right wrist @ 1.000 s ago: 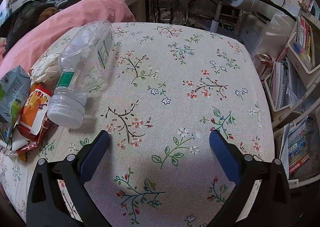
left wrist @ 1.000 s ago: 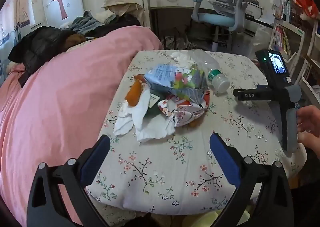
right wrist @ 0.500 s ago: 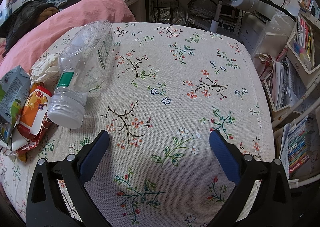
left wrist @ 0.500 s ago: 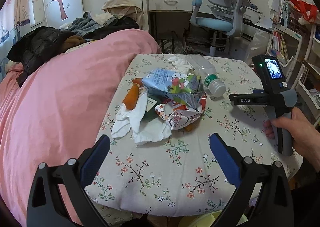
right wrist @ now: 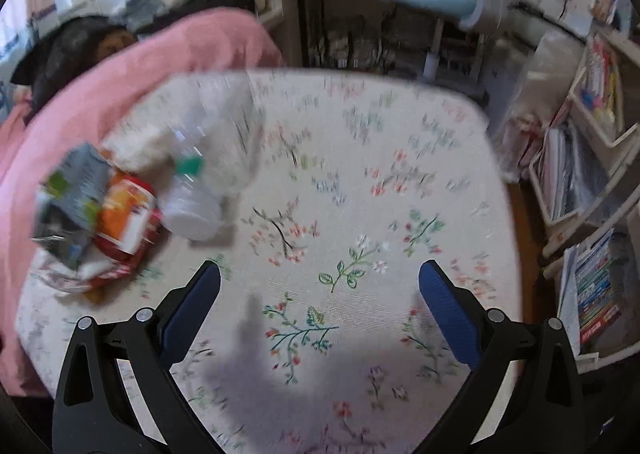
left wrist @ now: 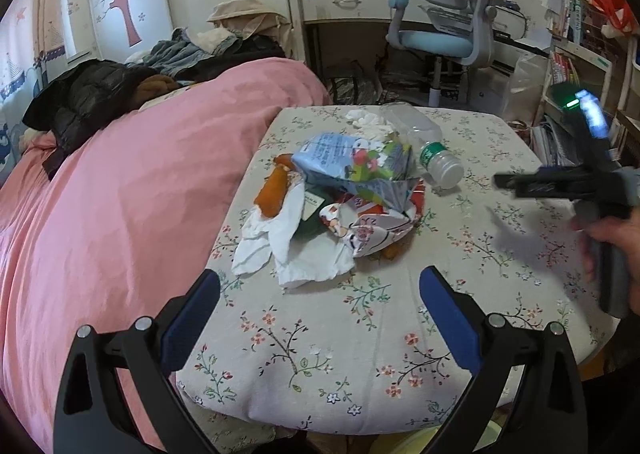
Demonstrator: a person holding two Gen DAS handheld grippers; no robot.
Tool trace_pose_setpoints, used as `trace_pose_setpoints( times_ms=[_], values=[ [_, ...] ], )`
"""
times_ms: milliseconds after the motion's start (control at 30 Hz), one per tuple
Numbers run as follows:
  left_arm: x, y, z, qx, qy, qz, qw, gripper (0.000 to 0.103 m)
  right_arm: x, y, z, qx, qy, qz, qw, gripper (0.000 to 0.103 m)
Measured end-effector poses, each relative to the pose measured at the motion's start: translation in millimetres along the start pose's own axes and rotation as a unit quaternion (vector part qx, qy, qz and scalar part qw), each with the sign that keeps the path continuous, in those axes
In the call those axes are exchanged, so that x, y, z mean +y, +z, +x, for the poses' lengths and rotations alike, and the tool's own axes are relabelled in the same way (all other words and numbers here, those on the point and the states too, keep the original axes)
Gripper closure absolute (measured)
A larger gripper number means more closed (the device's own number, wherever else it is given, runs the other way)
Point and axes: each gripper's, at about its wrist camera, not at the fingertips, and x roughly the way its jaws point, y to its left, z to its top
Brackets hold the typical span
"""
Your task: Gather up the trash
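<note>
A pile of trash lies on the floral table [left wrist: 360,334]: a crumpled blue and green carton [left wrist: 352,165], white tissue [left wrist: 296,250], an orange and red wrapper [left wrist: 276,193], and a clear plastic bottle [left wrist: 424,145] on its side. My left gripper [left wrist: 319,302] is open and empty, above the table's near edge, short of the pile. My right gripper [right wrist: 319,302] is open and empty over the table [right wrist: 380,213], right of the bottle [right wrist: 208,173] and the wrapper [right wrist: 124,213]. The right view is blurred. The right gripper's body [left wrist: 580,185] shows in the left wrist view.
A pink bed cover [left wrist: 120,213] borders the table on the left, with dark clothes [left wrist: 92,97] piled on it. A blue desk chair [left wrist: 440,33] and a desk stand behind. Shelves of books [right wrist: 592,254] stand to the right.
My right gripper has pulled back and risen fast, so its view is blurred and shows more of the table. My left gripper has backed off a little from the pile.
</note>
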Motion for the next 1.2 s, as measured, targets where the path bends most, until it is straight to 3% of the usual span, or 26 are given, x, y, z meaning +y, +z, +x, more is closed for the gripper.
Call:
trace_pose_setpoints(
  times_ms=[200,433,1033,1200],
  values=[
    [5.4,-5.5,1.7,0.005,0.015,-0.013,0.9998,0.008,19.9,-9.7,-76.7,-0.117,-0.002,-0.031,0.993,0.007],
    [8.2,-9.1,2.5,0.008,0.024,-0.018,0.9995,0.008,37.9,-32.0,-138.0,-0.170,0.021,-0.053,0.984,0.007],
    [7.5,-10.4,2.1,0.006,0.024,-0.023,0.9994,0.008,57.8,-47.3,-134.7,-0.153,0.031,-0.088,0.984,0.007],
    [13.6,-9.3,2.6,0.010,0.004,-0.042,0.9991,0.008,56.3,-48.4,-133.4,-0.153,0.033,-0.088,0.984,0.007]
  ],
)
